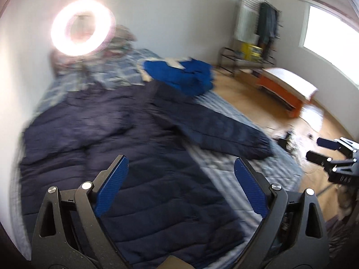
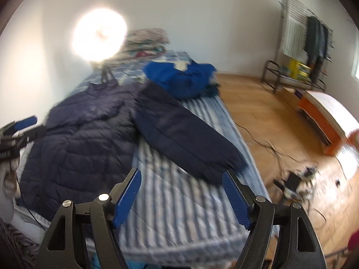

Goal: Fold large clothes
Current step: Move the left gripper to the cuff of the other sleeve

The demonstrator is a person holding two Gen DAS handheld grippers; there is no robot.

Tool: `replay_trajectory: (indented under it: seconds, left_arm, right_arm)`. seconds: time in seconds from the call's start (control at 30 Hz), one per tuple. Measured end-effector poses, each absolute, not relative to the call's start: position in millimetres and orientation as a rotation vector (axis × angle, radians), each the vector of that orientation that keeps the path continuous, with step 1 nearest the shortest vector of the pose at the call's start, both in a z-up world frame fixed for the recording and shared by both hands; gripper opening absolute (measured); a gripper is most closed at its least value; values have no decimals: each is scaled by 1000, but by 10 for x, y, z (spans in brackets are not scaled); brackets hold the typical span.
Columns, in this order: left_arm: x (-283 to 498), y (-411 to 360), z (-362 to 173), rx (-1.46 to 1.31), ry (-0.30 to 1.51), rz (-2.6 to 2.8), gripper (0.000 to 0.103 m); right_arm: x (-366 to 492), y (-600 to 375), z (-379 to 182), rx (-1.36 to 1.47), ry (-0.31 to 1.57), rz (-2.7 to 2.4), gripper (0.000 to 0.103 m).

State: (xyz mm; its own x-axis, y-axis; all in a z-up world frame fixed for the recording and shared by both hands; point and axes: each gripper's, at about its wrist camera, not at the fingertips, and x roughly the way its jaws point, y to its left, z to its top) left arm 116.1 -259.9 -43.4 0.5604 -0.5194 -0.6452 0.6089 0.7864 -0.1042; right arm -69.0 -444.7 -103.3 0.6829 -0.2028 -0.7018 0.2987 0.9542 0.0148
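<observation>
A dark navy quilted jacket [image 1: 107, 139] [image 2: 85, 134] lies spread flat on the striped blue bedspread [image 1: 253, 165] [image 2: 179, 201], one sleeve [image 2: 186, 139] stretched out toward the bed's right edge. My left gripper [image 1: 181, 170] hovers over the jacket's lower body, open, with nothing between its blue pads. My right gripper [image 2: 182, 179] hangs open above the bedspread just short of the sleeve cuff, and is empty too. Each gripper shows at the edge of the other's view: the right gripper [image 1: 323, 150], the left gripper [image 2: 31, 125].
A folded bright blue garment [image 1: 181, 76] [image 2: 181, 80] sits at the far end of the bed by stacked pillows [image 2: 145, 40]. A ring light [image 1: 82, 27] glares by the wall. Right of the bed: wooden floor with cables [image 2: 291, 179], an orange bench [image 2: 325, 116], a drying rack [image 2: 300, 38].
</observation>
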Motion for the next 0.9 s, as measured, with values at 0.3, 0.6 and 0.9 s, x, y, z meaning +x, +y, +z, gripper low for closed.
replay_trajectory:
  seconds: [0.3,0.6,0.9]
  left_arm:
    - [984,-3977,-770,363,716,-886,97]
    - [1037,-5018,-1323,420,839,-1014,89]
    - [1012,-5749,-1829,464,992,-1063,81]
  right_arm:
    - [-1204,-4689,-1156,205,730,-402,78]
    - [-1575,-4851,-1095,280,646,-597,86]
    - [-1737,-5166,-1070,403,615,-705,89]
